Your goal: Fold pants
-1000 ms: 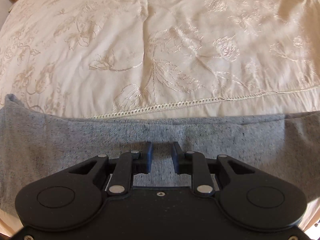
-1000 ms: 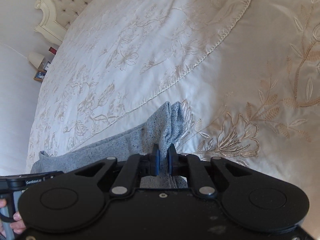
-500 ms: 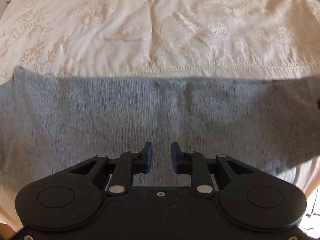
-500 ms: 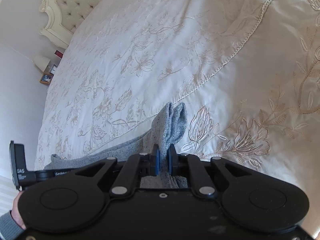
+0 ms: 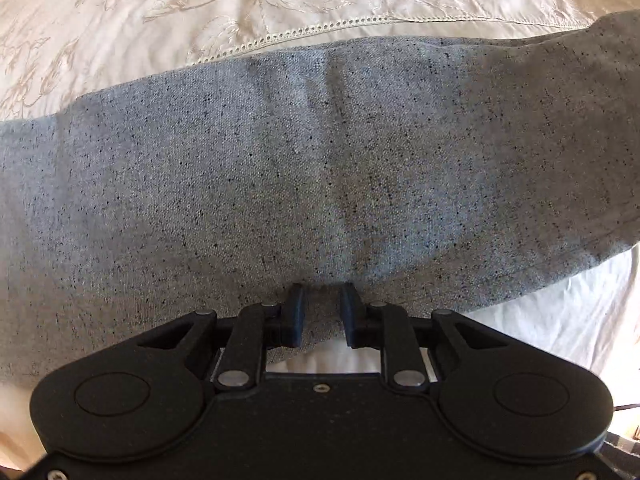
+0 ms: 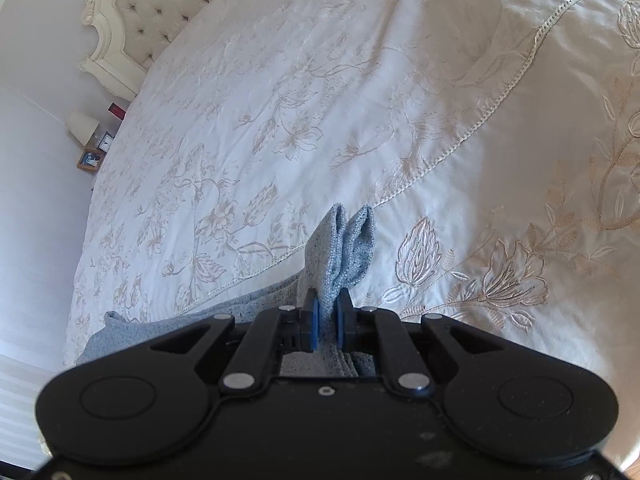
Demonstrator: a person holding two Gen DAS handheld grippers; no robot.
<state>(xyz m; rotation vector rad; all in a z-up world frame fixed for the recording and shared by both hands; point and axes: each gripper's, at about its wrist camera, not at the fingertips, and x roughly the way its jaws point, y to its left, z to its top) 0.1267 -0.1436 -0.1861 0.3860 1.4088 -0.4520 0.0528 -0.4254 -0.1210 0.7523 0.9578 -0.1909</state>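
Note:
Grey speckled pants (image 5: 320,152) lie stretched sideways across the embroidered cream bedspread (image 5: 120,20). My left gripper (image 5: 323,292) points straight down over the pants' near edge. Its jaws stand a little apart, with cloth below them and nothing pinched. In the right wrist view my right gripper (image 6: 327,300) is shut on a bunched end of the pants (image 6: 344,240), which sticks up past the blue pads in two folded lobes. The rest of the pants trails off to the lower left (image 6: 132,332).
A tufted cream headboard (image 6: 160,12) stands at the far end of the bedspread (image 6: 320,100). Beside it, by the wall, are a lamp (image 6: 82,126) and a framed picture (image 6: 91,159). White sheet (image 5: 560,320) shows beyond the pants' near edge.
The left gripper has travelled back across the pants to their near edge, so grey cloth now fills its view. The right gripper has risen slightly, still holding the pants end.

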